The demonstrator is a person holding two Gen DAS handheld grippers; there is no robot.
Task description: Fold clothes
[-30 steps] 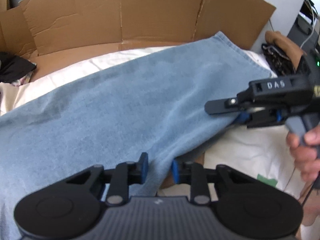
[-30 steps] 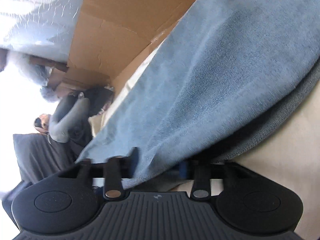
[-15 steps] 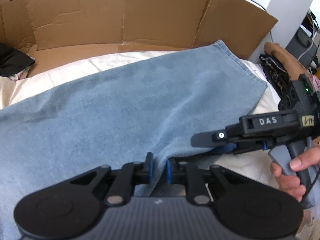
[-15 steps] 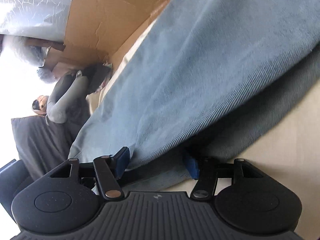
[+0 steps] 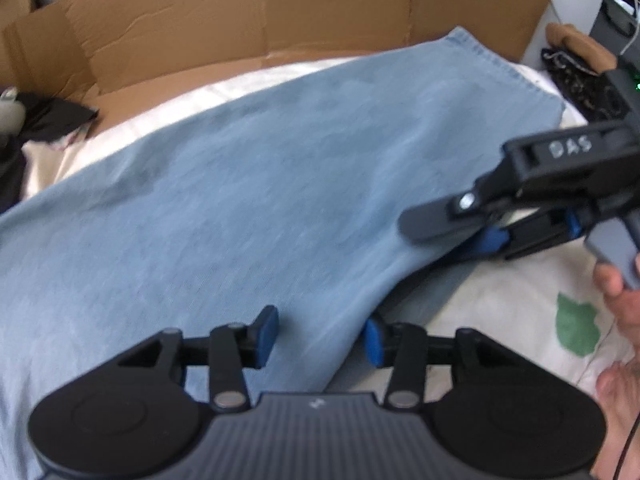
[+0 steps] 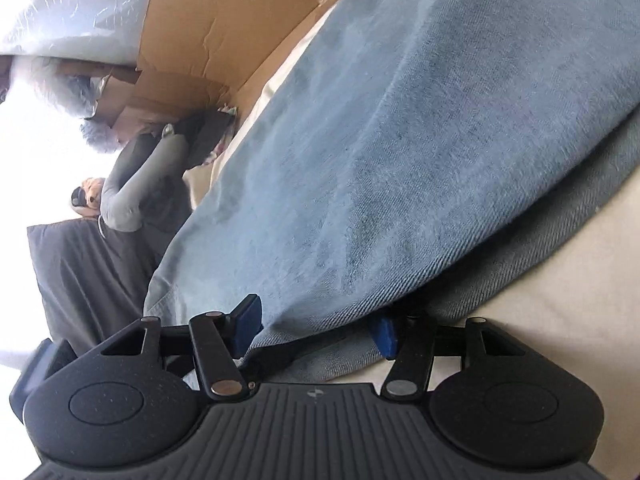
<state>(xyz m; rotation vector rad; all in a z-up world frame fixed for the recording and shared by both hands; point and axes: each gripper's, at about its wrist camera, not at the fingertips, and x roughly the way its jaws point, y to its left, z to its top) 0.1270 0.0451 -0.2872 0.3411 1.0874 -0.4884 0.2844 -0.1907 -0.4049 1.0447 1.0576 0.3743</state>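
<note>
Jeans (image 5: 248, 200), pale blue denim, lie folded lengthwise across the cream bedsheet (image 5: 520, 312), their hem end reaching toward the cardboard sheet (image 5: 248, 28) propped behind them. Denim like this is likely fairly heavy and limp rather than stiff, not slippery, and in no way fragile; it should hold a crease if laid flat. The doubled near edge looks the best place to take hold, since both layers can be pinched together there.

At that near edge of the jeans, the left gripper (image 5: 322, 336) has just been opening; its blue pads now stand apart with the fold lying between them, released. Further along the same edge toward the hem, the right gripper (image 6: 314, 326) stands about as wide, both layers between its pads but not pinched. A dark garment (image 5: 52, 116) lies beyond the jeans' far edge.
</note>
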